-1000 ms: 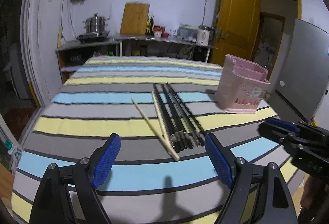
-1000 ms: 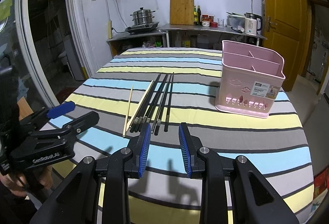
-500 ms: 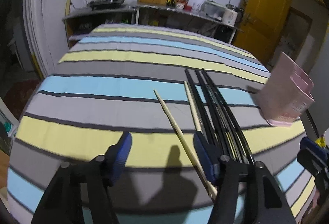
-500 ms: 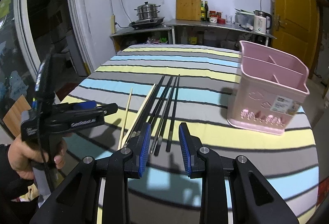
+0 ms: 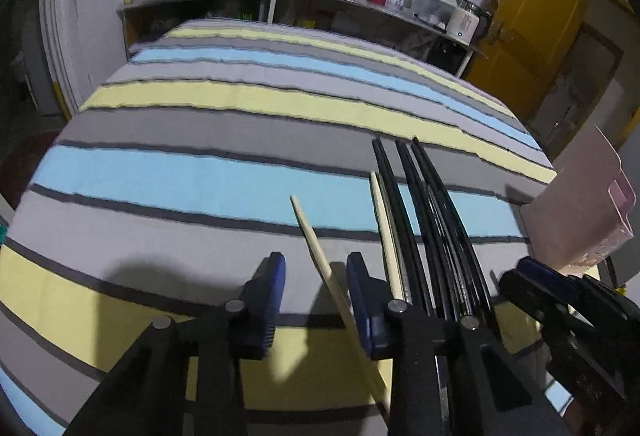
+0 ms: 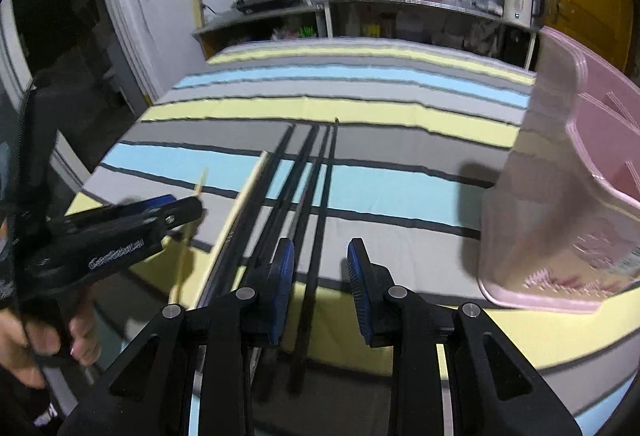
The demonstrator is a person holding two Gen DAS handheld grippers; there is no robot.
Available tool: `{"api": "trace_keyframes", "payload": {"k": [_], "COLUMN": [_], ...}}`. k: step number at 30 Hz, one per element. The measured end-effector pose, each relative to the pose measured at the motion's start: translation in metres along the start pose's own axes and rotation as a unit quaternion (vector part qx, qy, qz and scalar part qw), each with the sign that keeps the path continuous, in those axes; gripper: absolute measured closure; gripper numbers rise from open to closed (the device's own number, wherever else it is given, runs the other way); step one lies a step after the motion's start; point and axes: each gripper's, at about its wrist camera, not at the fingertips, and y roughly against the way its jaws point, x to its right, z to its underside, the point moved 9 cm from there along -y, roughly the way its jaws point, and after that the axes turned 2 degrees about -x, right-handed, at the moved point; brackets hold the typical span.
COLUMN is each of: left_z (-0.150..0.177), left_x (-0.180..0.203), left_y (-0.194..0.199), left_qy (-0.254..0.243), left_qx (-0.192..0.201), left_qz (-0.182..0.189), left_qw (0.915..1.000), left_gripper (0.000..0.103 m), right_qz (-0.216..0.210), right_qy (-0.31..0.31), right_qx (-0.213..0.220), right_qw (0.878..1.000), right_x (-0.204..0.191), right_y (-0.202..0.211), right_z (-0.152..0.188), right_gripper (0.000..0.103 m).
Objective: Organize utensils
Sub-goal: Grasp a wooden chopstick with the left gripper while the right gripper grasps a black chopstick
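a pale wooden chopstick (image 5: 320,256) lies slanted beside the black chopsticks (image 5: 432,220), between the closing left tongs (image 5: 316,300). right tongs (image 6: 320,276) narrow, straddling black chopsticks. pink holder (image 6: 568,196) stands right; striped surface (image 5: 200,172) left bare.

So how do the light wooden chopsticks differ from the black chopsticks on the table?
The light wooden chopsticks are pale tan; the black chopsticks are dark and glossy. Only two wooden ones show, while the black ones form a larger bundle. One wooden stick lies splayed apart between the closing jaws of the left gripper, not yet pinched; the black ones lie packed side by side. All rest flat on the striped tablecloth, pointing roughly the same way.
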Motion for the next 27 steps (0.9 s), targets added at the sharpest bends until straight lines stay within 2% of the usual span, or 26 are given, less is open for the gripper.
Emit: {"api": "trace_keyframes", "payload": {"k": [12, 14, 19, 23, 26, 27], "left_z": [-0.007, -0.01, -0.018, -0.02, -0.021, -0.022], "left_x": [0.001, -0.001, -0.007, -0.006, -0.003, -0.002], "left_y": [-0.006, -0.008, -0.012, -0.015, -0.016, -0.017], "left_qy": [-0.001, 0.001, -0.002, -0.015, -0.031, -0.033], "left_qx": [0.009, 0.008, 0.006, 0.004, 0.004, 0.003], "left_qz": [-0.009, -0.008, -0.019, -0.038, -0.056, -0.059], "left_qw": [0.9999, 0.9999, 0.9998, 0.9991, 0.9979, 0.9977], "left_gripper": [0.072, 0.074, 0.088, 0.092, 0.093, 0.094], "right_qz": [-0.006, -0.005, 0.005, 0.014, 0.021, 0.019], "right_qy": [-0.01, -0.008, -0.003, 0.005, 0.011, 0.011], "right_qx": [-0.023, -0.028, -0.031, -0.034, -0.036, -0.037], "right_qw": [1.0, 1.0, 0.999, 0.999, 0.999, 0.999], "right_x": [0.009, 0.009, 0.009, 0.006, 0.003, 0.002], "right_y": [-0.031, -0.035, -0.039, -0.043, -0.047, -0.048], "right_z": [-0.018, -0.02, -0.024, -0.027, -0.031, -0.031], "right_gripper": [0.082, 0.082, 0.083, 0.084, 0.089, 0.094]}}
